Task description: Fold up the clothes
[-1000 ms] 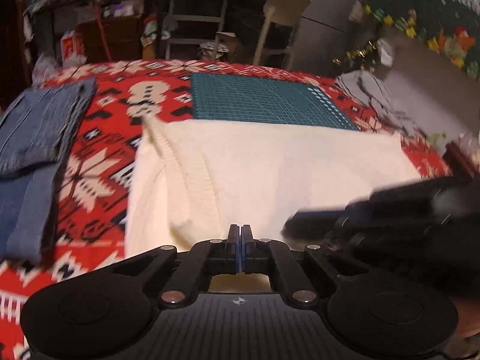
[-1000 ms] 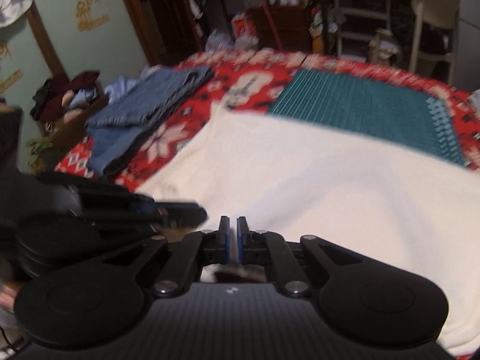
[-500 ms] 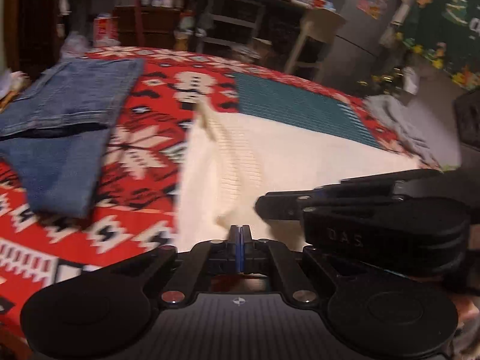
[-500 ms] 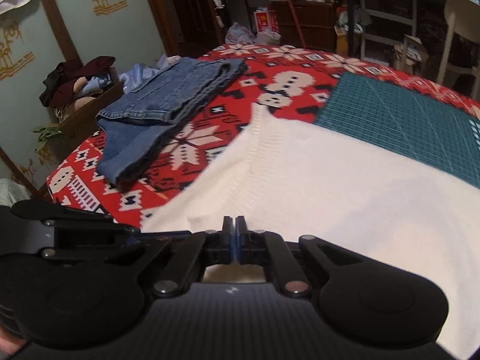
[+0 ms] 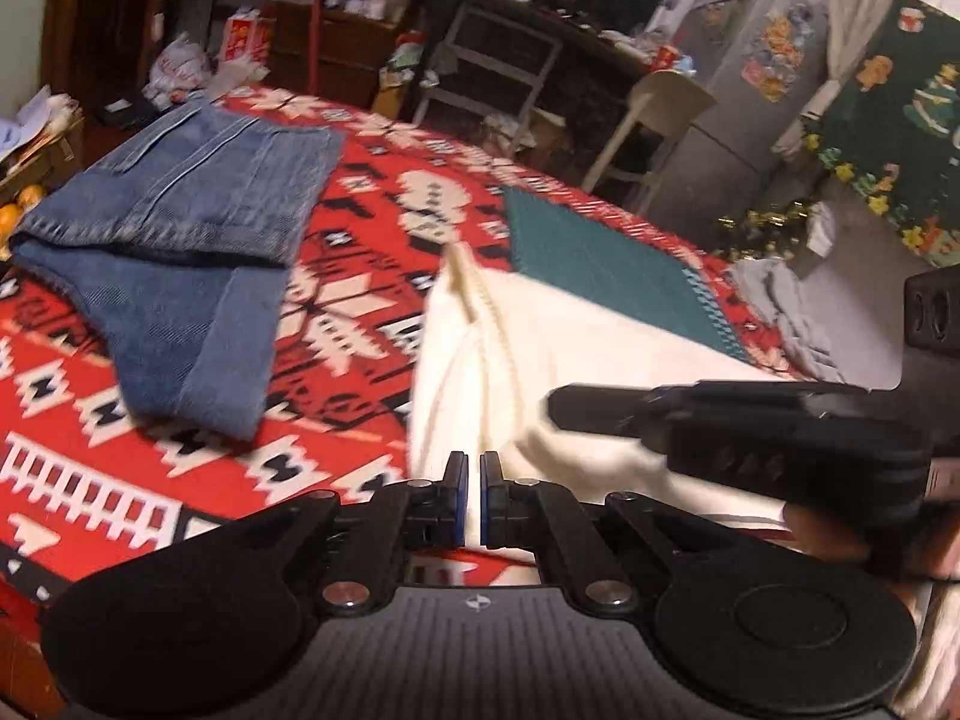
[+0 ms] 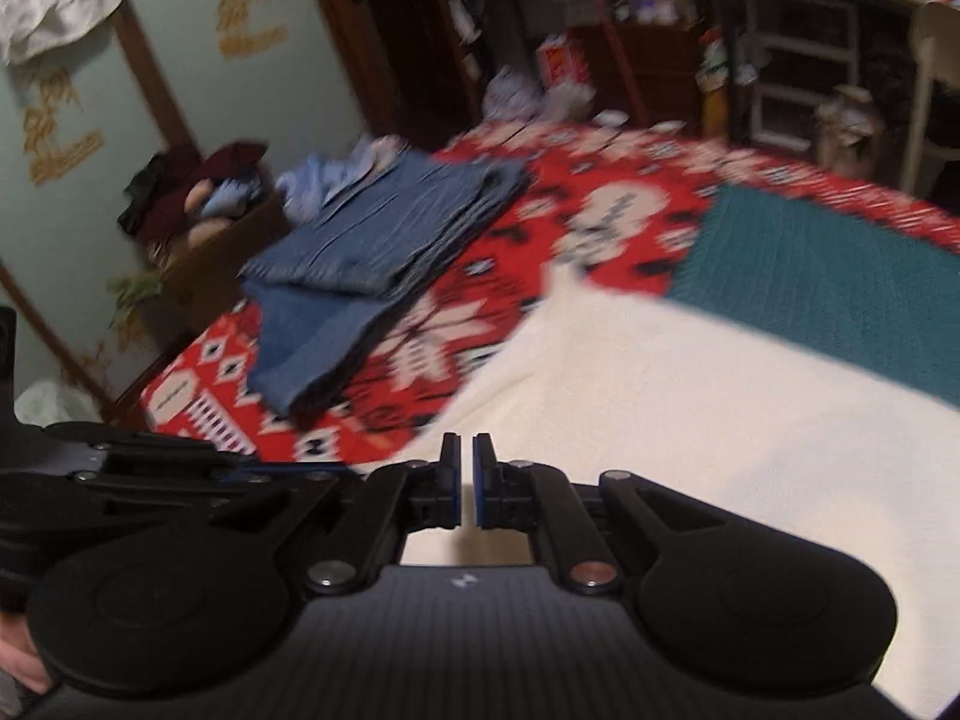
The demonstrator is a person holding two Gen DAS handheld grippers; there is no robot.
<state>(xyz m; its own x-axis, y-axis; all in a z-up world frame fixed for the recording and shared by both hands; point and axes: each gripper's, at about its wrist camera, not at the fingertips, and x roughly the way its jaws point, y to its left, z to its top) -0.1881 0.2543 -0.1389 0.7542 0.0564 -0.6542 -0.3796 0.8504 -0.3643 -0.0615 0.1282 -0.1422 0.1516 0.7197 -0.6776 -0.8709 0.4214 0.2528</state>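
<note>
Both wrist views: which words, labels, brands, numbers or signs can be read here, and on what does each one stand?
No text can be read in either view.
Red and white box by the far shelves: print too blurred.
Stickers on the fridge: pictures only; any words too small.
Side of the right gripper: marks smeared by motion.
Body of the left gripper: a small round emblem, no letters.

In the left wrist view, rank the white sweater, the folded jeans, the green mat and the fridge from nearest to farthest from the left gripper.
1. White sweater, right at the left gripper, ahead and right.
2. Folded jeans, ahead, left.
3. Green mat, beyond the sweater.
4. Fridge, back right, past the table.
</note>
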